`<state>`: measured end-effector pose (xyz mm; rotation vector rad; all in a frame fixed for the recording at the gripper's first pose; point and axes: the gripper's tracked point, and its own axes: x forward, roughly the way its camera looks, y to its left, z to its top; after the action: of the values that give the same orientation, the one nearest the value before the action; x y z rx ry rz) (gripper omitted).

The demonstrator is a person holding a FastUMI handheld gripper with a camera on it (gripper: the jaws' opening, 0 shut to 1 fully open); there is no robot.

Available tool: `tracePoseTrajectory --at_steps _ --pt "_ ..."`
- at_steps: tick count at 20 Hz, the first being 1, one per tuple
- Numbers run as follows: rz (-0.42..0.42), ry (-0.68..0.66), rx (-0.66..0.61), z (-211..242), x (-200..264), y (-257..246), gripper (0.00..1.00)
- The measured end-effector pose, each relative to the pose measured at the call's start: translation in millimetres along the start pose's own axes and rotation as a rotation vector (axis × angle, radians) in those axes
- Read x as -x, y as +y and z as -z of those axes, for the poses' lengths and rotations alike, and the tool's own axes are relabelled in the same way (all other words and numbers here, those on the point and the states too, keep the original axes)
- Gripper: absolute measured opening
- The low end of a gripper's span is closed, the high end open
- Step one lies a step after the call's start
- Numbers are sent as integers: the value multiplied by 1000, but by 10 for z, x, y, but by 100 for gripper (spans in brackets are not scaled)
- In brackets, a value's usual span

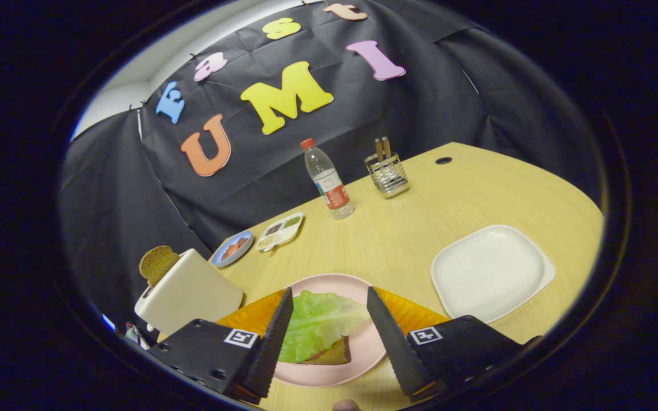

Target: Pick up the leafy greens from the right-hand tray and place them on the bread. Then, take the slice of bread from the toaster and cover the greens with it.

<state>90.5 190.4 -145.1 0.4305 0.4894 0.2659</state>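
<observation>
Tongs (329,337) spread wide, empty, above the leafy greens (317,322) already lying on the bread (332,355). The toaster (189,294), its slice (156,264) standing upright, lies near left of them.

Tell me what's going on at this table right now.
A person's handheld claw hangs open above a pink plate, fingers either side of the lettuce already lying on a bread slice. The white tray is bare. The second slice still sticks out of the toaster.
</observation>
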Motion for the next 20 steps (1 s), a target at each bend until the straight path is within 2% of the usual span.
tracePoseTrajectory --at_steps 1,2,3,9,14,20 --pt "7 -30 22 -63 64 33 87" --pt "18 -68 52 -139 133 79 88" --pt "25 -106 86 -223 199 136 95" --pt "54 -294 237 -673 510 863 96" --pt "9 -289 240 -595 436 1687 95" --pt "-64 -273 292 -267 272 2602 95"
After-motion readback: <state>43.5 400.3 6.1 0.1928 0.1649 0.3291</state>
